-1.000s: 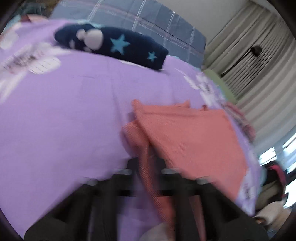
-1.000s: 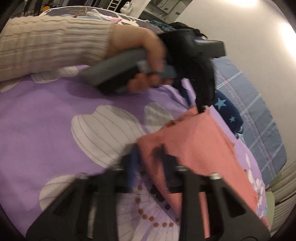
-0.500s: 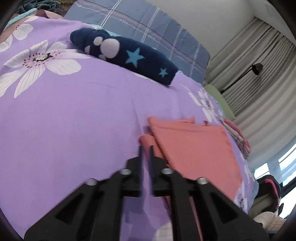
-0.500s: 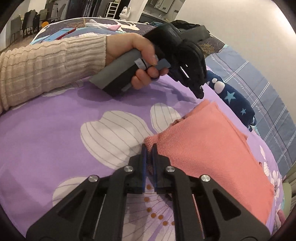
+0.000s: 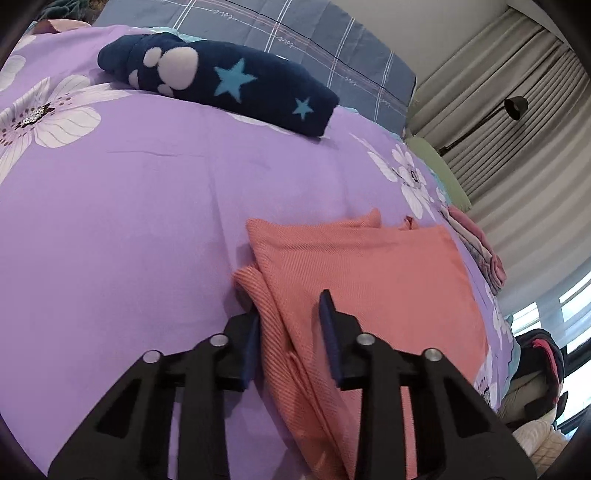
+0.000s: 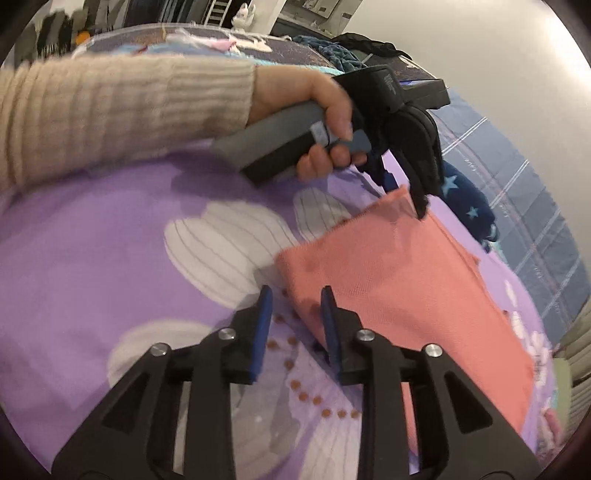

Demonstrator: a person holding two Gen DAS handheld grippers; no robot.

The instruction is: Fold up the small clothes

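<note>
A folded salmon-pink garment [image 5: 376,280] lies flat on the purple flowered bedspread [image 5: 129,221]. My left gripper [image 5: 290,314] is open, its jaws standing either side of the garment's folded near-left edge. In the right wrist view the same garment [image 6: 406,280] lies ahead. My right gripper [image 6: 295,306] is open over its near corner, touching nothing that I can make out. The left gripper [image 6: 406,192], held by a hand in a cream sleeve, shows there at the garment's far corner.
A folded navy fleece with stars and paw prints [image 5: 221,81] lies at the back by a grey-blue checked pillow [image 5: 295,33]. Folded pink clothes [image 5: 476,243] sit at the bed's right edge. Curtains and a lamp stand beyond.
Both grippers were shut half a second ago and are open now. The garment's edge, held a second ago, lies released on the bed. The left gripper has come back down to the garment's corner.
</note>
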